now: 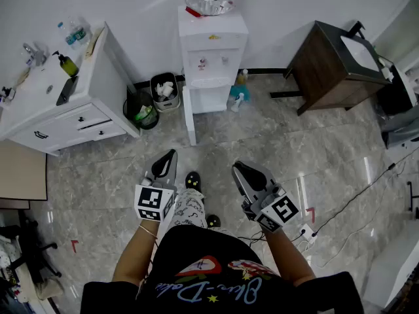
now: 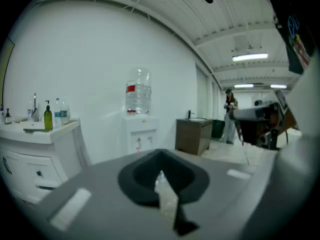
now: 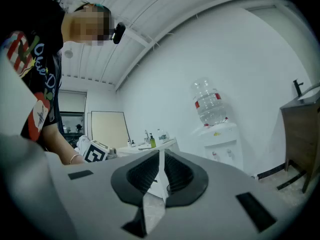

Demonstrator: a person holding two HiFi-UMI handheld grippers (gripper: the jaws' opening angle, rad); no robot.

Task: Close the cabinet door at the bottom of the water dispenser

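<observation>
My head view looked steeply down from standing height onto the floor (image 1: 262,136), with the dispenser (image 1: 213,51) well ahead at the wall. The left gripper view and right gripper view rode low, facing forward along their jaws. All three shared the distant dispenser and the vanity (image 1: 59,103) left of it.

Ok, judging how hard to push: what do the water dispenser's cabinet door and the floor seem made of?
Cabinet door: smooth white plastic or painted sheet, like the water dispenser body; can't tell which. Floor: polished grey marble-look tile, with veining, grout lines and glare streaks.
</observation>
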